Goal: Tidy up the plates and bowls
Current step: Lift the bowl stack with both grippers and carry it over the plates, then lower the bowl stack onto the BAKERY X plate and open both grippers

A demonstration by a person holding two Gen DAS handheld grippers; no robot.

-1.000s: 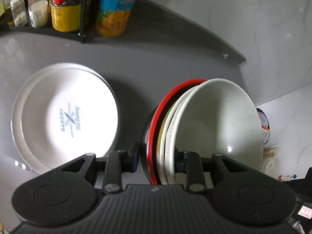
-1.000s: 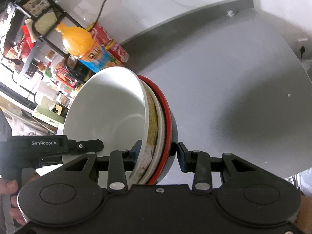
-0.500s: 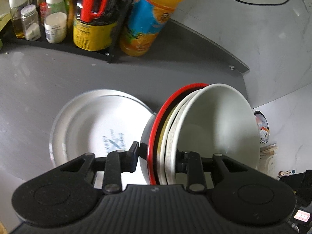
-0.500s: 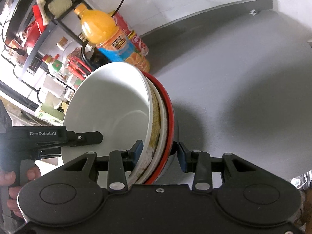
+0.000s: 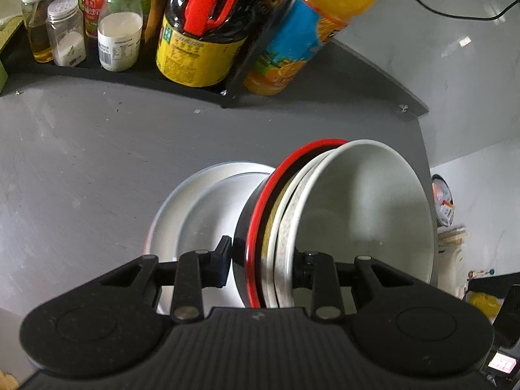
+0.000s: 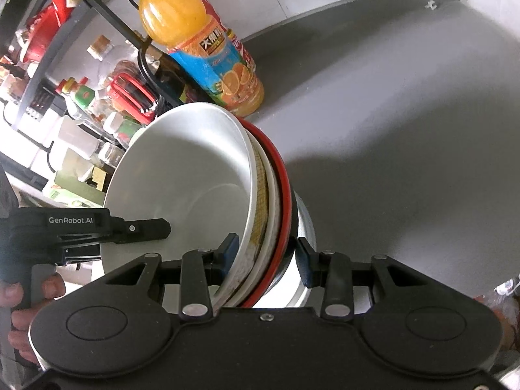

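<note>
Both grippers clamp one nested stack of bowls (image 5: 364, 214) from opposite sides: a white bowl innermost, patterned ones behind it, and a black bowl with a red rim (image 5: 260, 224) outermost. My left gripper (image 5: 265, 263) is shut on the stack's rims. My right gripper (image 6: 266, 255) is shut on the same stack (image 6: 195, 182). The stack hangs tilted over a pile of white plates (image 5: 208, 208) on the grey counter (image 5: 81, 162); the plates' edge (image 6: 307, 227) shows under the stack in the right wrist view.
A black rack (image 5: 130, 74) at the counter's back holds spice jars and a dark sauce jug (image 5: 201, 42). An orange juice bottle (image 6: 208, 52) stands beside it. A hand (image 6: 19, 299) holds the left gripper's handle. Open grey counter (image 6: 406, 130) lies to the right.
The bowl stack, held by both grippers, has moved toward the back and over the white plates, which now lie mostly under it. The rack and juice bottle appear closer.
</note>
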